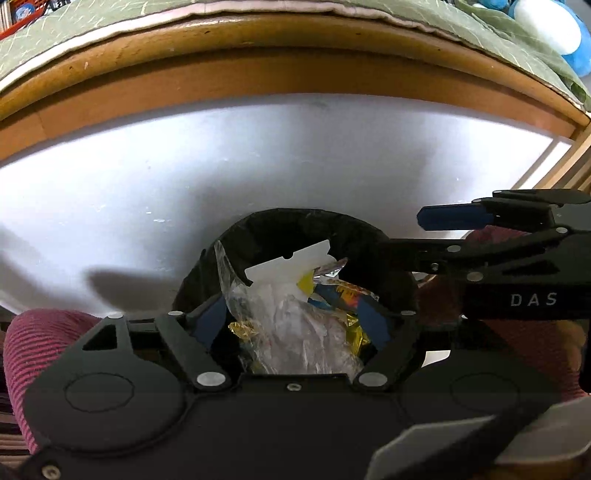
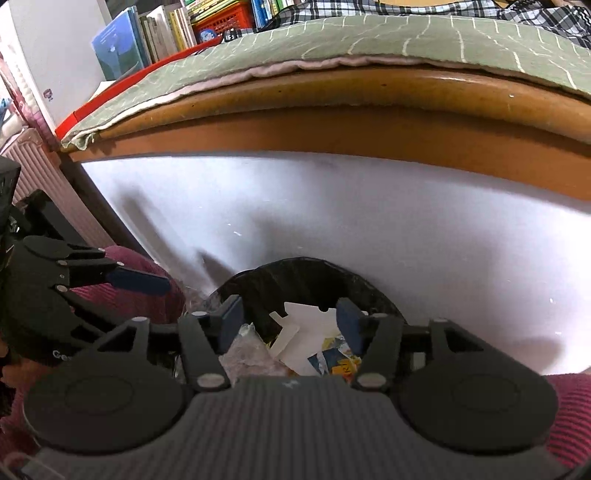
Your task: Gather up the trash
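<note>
Down inside the black-lined bin (image 2: 306, 275), which stands on the floor against the white panel (image 1: 258, 158) under the wooden bed frame (image 1: 280, 74), the trash already sits in a loose heap — a white card scrap (image 1: 286, 267) on top, a crumpled clear plastic bag (image 1: 291, 328) beneath it, and bits of yellow and blue wrapper (image 1: 347, 299) tucked around them. From the right wrist view the same pile shows as white card pieces (image 2: 306, 325) with printed wrapper (image 2: 338, 363) at the near edge. Both claws hang just above the bin's mouth: the left gripper (image 1: 295, 325) has its fingers spread either side of the pile, and although the plastic bag rises between them, neither pad appears to press on it; the right gripper (image 2: 291, 325) likewise stands with its jaws apart and nothing pinched. Judging from this, the drop-off looks done — whatever each claw carried seems to have gone into the bin. What remains cannot be read here, since no loose litter shows on the small part of the floor in view; more may lie outside the frames. A dark red ribbed sleeve (image 1: 29, 350) flanks the left gripper. Above the frame lie a green quilt (image 2: 369, 37) and a shelf of books (image 2: 162, 33).
</note>
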### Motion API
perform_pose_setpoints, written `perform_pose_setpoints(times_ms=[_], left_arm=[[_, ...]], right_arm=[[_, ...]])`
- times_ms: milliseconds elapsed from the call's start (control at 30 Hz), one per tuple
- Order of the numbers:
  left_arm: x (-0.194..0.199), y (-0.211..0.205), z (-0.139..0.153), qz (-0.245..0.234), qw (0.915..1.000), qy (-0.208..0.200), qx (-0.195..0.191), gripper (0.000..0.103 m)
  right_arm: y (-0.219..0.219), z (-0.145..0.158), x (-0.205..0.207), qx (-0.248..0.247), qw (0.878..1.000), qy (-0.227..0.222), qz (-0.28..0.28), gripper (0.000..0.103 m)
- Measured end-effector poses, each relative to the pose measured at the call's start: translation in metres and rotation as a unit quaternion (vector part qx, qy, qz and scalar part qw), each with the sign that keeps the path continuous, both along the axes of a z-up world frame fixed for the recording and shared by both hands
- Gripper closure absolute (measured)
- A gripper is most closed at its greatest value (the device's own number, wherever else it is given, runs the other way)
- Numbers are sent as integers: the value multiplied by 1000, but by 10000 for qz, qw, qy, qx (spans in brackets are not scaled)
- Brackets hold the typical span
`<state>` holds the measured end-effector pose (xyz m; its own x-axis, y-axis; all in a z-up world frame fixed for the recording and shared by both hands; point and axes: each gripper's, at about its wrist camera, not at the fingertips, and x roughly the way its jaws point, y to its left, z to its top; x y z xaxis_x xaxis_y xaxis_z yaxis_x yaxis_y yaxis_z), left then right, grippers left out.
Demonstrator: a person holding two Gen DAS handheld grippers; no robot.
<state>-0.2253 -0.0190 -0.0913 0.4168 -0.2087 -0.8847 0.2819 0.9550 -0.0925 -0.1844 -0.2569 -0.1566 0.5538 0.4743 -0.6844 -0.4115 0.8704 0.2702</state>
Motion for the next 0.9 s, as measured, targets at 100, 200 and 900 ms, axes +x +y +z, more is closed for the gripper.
perform_pose_setpoints(times_ms=[100,200,900], left_arm=[[2,3,-1,59,10000,50,-39,25],[3,4,-2,115,9999,84,-56,25],[-1,10,-14,318,9988,359,62,23]], right_arm=[[-2,0,-1,10,10000,-14,-52,27],[-3,1,-2,-6,10000,-38,-83,25],[-9,-11,-19,-47,9997,157,-182,21]])
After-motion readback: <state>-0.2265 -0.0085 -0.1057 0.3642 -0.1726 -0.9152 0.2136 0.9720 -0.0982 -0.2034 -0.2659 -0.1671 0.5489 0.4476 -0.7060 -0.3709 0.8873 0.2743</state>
